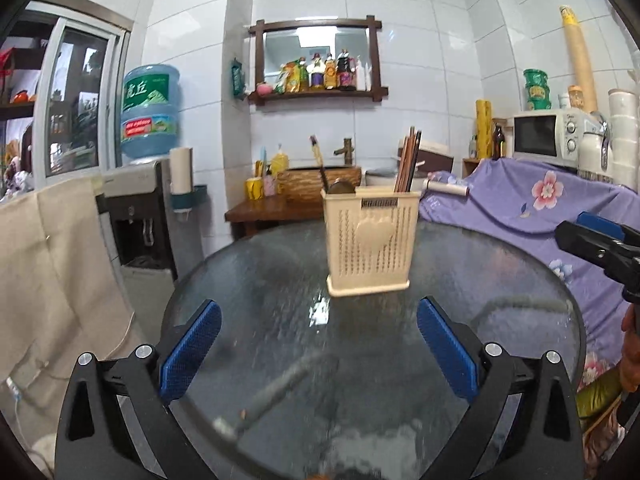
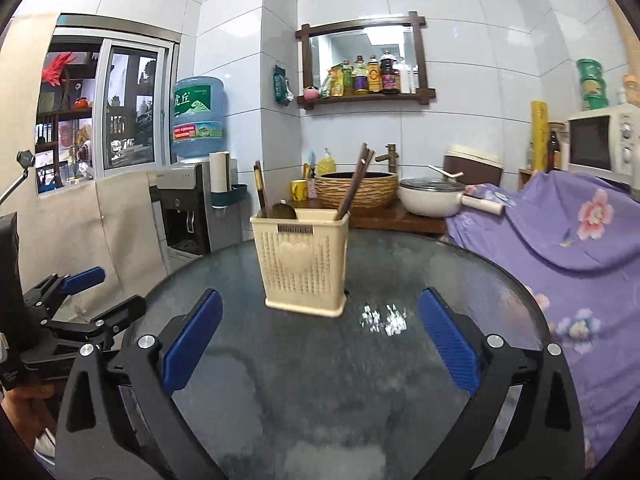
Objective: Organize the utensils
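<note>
Both tools released, nothing between the pads: left tool (image 1: 318, 350) and right tool (image 2: 320, 344) each hang low over the round glass desk (image 1: 460, 264), jaws spread wide and empty. The cream utensil basket (image 1: 370, 240) stands upright ahead of the left tool, slightly right of its centre line, well apart from the fingertips; from the right tool it sits ahead and a little left (image 2: 305, 260). Chopsticks (image 1: 408, 162) lean in the compartment on the right as the tools see it; a spoon and a dark-handled utensil (image 1: 320, 164) are in the left one. No loose utensils seen on the desk near either tool, so the sorting looks about finished, judging from this alone. If anything is still to go in: come from above the basket rim, keep the piece upright, match it to its compartment, let go only once its tip is inside. Basket is light, a side knock could tip it; steady it with the other tool.
</note>
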